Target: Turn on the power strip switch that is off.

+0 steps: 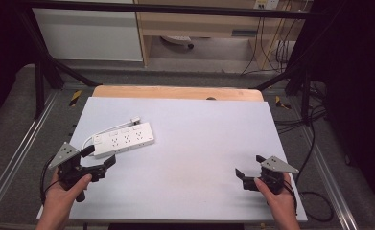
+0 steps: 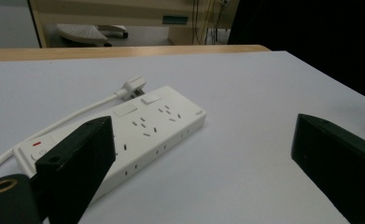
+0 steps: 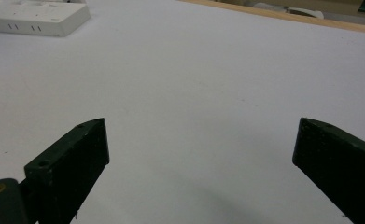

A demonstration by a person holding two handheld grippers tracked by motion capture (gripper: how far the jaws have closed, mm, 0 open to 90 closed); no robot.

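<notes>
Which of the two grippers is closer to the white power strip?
The left gripper: its open jaws sit right beside the power strip, at the switch end. The right gripper, also open, rests far across the table, with bare surface between.

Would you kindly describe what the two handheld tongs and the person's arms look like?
Both the left tongs and the right tongs are black, each with two flat, blocky jaws showing small screw holes. Each carries a grey three-cornered plate on top, dotted with small holes, and trails a black cable. A brass-coloured ring sits by the left jaw. The forearms are bare, with no sleeves or gloves.
</notes>
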